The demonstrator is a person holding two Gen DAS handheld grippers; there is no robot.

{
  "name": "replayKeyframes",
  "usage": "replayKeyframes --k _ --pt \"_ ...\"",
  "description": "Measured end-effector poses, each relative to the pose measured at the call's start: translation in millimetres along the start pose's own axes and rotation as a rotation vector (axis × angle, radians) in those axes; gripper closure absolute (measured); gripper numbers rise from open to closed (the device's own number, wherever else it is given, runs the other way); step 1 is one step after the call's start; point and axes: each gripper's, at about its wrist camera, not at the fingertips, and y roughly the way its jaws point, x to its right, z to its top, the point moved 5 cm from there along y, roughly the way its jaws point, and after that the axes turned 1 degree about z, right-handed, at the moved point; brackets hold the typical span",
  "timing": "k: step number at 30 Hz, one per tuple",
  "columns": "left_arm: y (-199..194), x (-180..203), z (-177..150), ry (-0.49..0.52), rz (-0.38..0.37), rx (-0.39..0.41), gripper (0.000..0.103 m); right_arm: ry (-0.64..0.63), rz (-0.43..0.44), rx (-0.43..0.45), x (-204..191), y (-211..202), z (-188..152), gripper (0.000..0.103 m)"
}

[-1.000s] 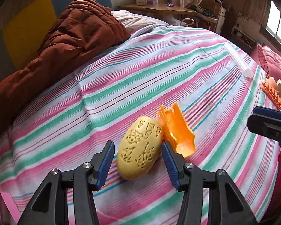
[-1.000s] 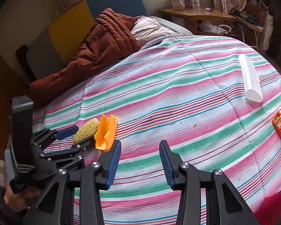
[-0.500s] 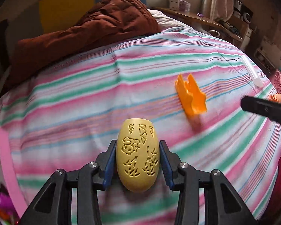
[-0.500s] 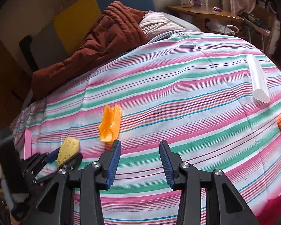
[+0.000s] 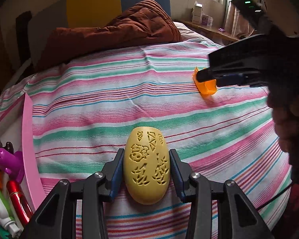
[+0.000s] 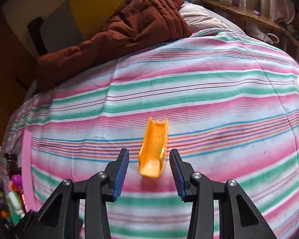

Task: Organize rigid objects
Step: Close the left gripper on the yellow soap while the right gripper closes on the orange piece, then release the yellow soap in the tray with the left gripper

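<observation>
Your left tongs (image 5: 146,174) hold a yellow egg-shaped carved case (image 5: 146,167), both blue pads pressed on its sides, above the striped bedspread (image 5: 109,99). The pink bin (image 5: 28,139) of small items sits at nine o'clock in that view; carry the case over its rim and let go only once it is clear of the edge. Your right tongs (image 6: 149,171) stand partly open around the orange plastic channel piece (image 6: 153,149), pads beside it but not touching. Lower them squarely over its long sides before you close. The right view is blurred, so the piece's ends are hard to read. The bin's contents are cut off at the frame edge.
</observation>
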Motion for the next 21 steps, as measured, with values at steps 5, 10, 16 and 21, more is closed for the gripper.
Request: replayKeyframes --k 5,10,16,21 --pt "0.0 0.9 -0.8 -0.002 0.005 0.013 0.059 -0.093 -0.064 -0.037 -5.4 13.6 -4.5 0.076" --pt "-2.6 1.7 -1.7 -0.002 0.004 0.024 0.059 -0.236 -0.018 -0.095 -19.6 -5.8 -51.0 0.076" --pt "-5.2 0.5 -1.3 -0.022 0.015 0.015 0.06 -0.242 0.09 -0.104 -16.2 -29.9 -97.7 0.076" --pt "-10.4 -2.9 -4.5 -0.044 0.045 -0.009 0.06 -0.276 0.065 -0.063 -20.4 -28.6 -99.6 0.076"
